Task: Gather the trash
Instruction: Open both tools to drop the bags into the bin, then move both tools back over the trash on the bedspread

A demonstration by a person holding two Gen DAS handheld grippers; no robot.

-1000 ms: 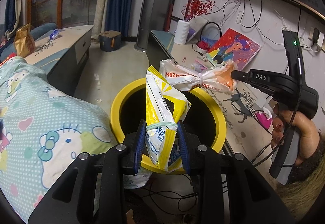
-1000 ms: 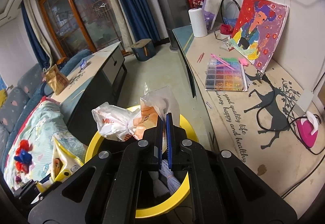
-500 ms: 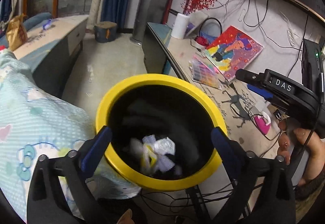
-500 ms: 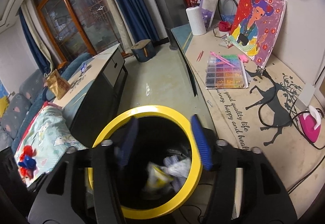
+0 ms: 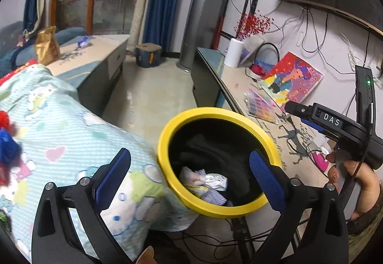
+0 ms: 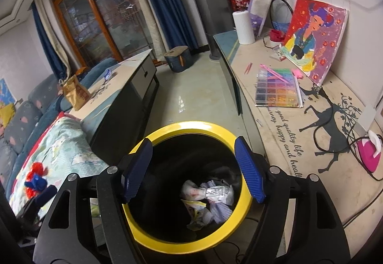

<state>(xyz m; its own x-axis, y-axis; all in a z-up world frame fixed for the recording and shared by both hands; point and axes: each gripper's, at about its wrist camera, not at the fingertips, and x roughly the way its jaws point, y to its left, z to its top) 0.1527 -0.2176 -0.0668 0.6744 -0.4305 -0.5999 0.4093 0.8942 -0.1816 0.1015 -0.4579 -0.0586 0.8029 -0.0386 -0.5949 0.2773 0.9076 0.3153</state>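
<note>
While both tongs are hanging over the yellow-rimmed bin [image 6: 191,126], the crumpled wrappers [image 6: 208,194] are lying at its bottom, well below the blue pads and touching neither pair. The left tongs [image 5: 189,173] are standing wide apart with nothing between them. The right tongs [image 6: 192,168] have just been opening and are likewise gripping nothing. The bin is sitting between the patterned blanket [image 5: 71,144] and the long table [image 6: 299,125].
</note>
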